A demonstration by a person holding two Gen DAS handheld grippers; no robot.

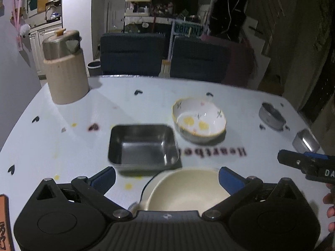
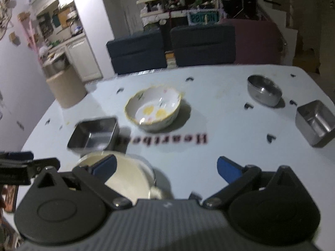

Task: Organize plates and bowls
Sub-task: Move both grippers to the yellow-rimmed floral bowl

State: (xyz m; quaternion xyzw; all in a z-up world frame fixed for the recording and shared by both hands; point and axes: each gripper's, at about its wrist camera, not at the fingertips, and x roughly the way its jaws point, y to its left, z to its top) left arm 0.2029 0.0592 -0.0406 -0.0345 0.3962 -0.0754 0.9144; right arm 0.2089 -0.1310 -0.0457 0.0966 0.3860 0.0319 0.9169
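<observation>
A cream bowl [image 1: 188, 190] [image 2: 125, 177] sits on the pale table near the front edge. My left gripper [image 1: 167, 177] hangs above it, open, with nothing between its blue pads. My right gripper [image 2: 165, 167] is open too and holds nothing, with the cream bowl just under its left finger. Behind the bowl stands a square steel dish [image 1: 143, 146] [image 2: 94, 133]. A white flowered bowl [image 1: 200, 119] [image 2: 153, 107] with yellow spots inside sits mid-table. A round steel bowl [image 1: 272, 115] [image 2: 263, 90] and a second square steel dish [image 1: 306, 141] [image 2: 316, 121] are at the right.
A beige jug with a steel lid [image 1: 65, 67] [image 2: 67, 87] stands at the table's back left. Two dark chairs [image 1: 134, 52] [image 2: 203, 44] face the far edge. The right gripper's tip [image 1: 303, 163] shows at the right of the left wrist view.
</observation>
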